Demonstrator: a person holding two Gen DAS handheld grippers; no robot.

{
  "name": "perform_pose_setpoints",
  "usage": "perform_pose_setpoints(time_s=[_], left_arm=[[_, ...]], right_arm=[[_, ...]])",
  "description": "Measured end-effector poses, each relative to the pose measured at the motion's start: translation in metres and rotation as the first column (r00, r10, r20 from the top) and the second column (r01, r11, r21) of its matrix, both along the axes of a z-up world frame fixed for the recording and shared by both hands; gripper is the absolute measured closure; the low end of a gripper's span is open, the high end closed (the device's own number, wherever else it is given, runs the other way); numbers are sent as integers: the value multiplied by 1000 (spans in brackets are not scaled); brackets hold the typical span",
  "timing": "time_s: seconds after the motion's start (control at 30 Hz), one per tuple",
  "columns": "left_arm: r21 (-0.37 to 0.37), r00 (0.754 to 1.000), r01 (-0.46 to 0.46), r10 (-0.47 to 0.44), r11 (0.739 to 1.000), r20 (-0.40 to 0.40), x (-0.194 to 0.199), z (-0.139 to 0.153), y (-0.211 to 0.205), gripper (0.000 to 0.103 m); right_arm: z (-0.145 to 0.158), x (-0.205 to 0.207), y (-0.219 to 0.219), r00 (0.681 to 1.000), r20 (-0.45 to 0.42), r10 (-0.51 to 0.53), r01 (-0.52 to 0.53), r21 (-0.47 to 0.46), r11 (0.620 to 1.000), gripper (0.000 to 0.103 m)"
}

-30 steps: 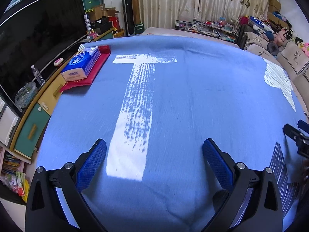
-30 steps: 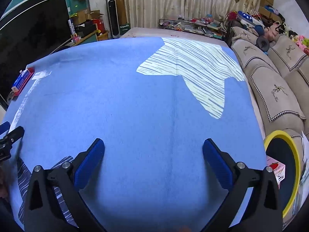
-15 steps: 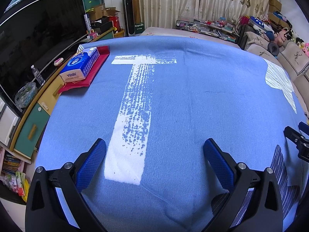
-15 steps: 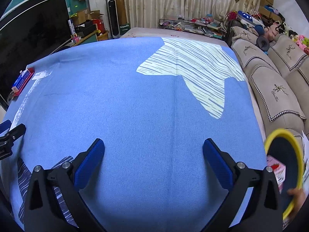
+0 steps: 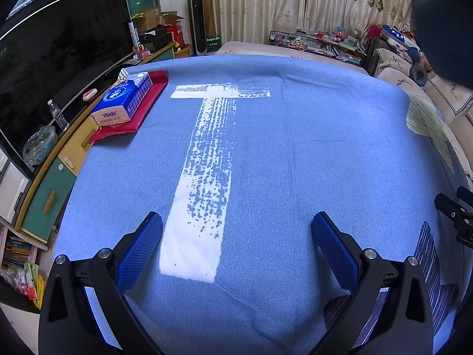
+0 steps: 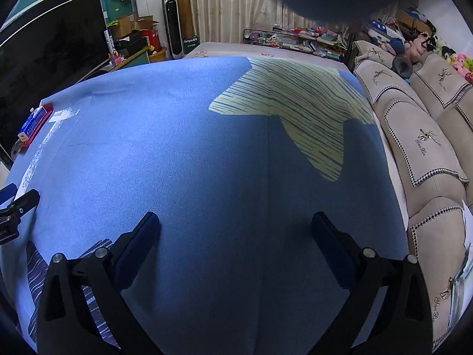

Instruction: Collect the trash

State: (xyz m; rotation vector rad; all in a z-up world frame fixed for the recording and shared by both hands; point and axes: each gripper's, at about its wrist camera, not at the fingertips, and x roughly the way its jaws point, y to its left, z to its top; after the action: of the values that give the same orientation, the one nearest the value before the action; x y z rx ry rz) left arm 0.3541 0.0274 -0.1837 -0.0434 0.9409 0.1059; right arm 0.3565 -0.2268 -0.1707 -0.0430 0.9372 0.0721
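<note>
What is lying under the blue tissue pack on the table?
The tissue pack lies on a red mat, which rests on the blue cloth. The mat's covered part stays hidden.

One blue cloth-covered table [image 5: 295, 153] fills both views, and everything else is counted around it. On its far left corner lies one red mat [image 5: 133, 118], carrying one blue-and-white tissue pack [image 5: 124, 100]. Left of the table stands one dark television screen [image 5: 53, 59], with one clear plastic bottle [image 5: 59, 115] before it. Beyond the table stands one black tower fan [image 5: 198, 20]. Two black grippers with blue pads hover over the table's near edge: the left gripper [image 5: 236, 236] and the right gripper [image 6: 236, 236].
</note>
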Motion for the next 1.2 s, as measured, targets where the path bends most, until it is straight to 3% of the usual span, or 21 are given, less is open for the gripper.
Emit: perform_pose_setpoints(time_s=[1.2], left_arm=[[0,1000,-1,1,1000,1,0,-1,1,3]], right_arm=[[1,0,-2,1000,-1,-1,1,3,1000,5]])
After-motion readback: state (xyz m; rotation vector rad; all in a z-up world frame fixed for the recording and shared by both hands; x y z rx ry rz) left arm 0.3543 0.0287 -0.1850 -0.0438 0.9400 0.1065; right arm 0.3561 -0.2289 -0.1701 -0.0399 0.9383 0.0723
